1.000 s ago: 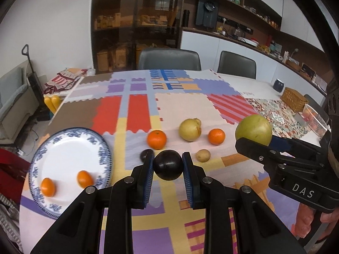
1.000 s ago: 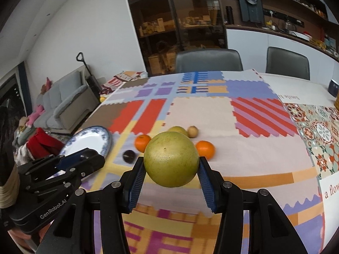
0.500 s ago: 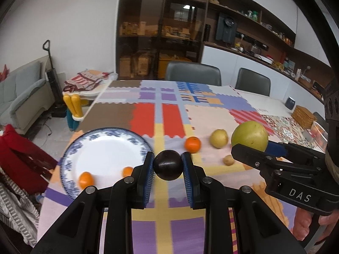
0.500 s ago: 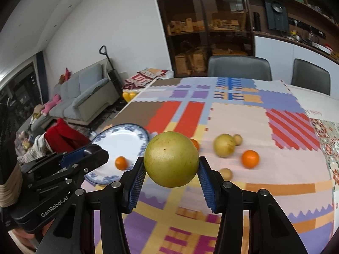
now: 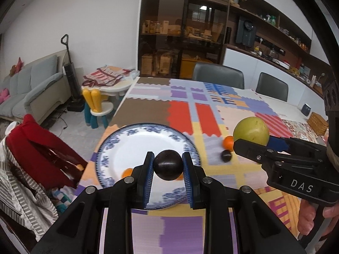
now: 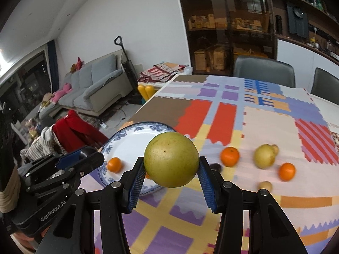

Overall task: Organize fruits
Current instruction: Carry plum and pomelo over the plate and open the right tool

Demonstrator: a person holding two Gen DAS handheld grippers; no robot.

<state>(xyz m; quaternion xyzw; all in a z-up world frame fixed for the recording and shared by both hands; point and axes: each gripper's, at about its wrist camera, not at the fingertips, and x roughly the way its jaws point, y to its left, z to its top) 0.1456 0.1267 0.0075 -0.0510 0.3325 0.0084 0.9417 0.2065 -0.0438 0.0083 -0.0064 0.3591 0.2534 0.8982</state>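
My left gripper (image 5: pixel 168 165) is shut on a dark round plum (image 5: pixel 168 164) and hangs over the blue-rimmed white plate (image 5: pixel 135 141). Two small oranges on the plate are partly hidden behind its fingers. My right gripper (image 6: pixel 171 169) is shut on a big yellow-green fruit (image 6: pixel 171 158), at the plate's (image 6: pixel 127 144) right edge; one small orange (image 6: pixel 114 164) lies on that plate. In the left wrist view the right gripper holds the green fruit (image 5: pixel 251 130) to the right. On the cloth lie an orange (image 6: pixel 229 156), a second dark plum (image 6: pixel 216 166), a yellow pear (image 6: pixel 263 156), another orange (image 6: pixel 287 171) and a small brown fruit (image 6: pixel 264 185).
The table has a patchwork cloth (image 5: pixel 184 116) and its left edge runs just beside the plate. A chair with red and striped clothes (image 5: pixel 40 160) stands left of the table. Two grey chairs (image 5: pixel 218 77) stand at the far side. A wicker basket (image 5: pixel 316 122) sits far right.
Both grippers have swung left across the table with their fruit. The plate has come from the left side to under the left gripper, and the loose fruit has slid to the right.
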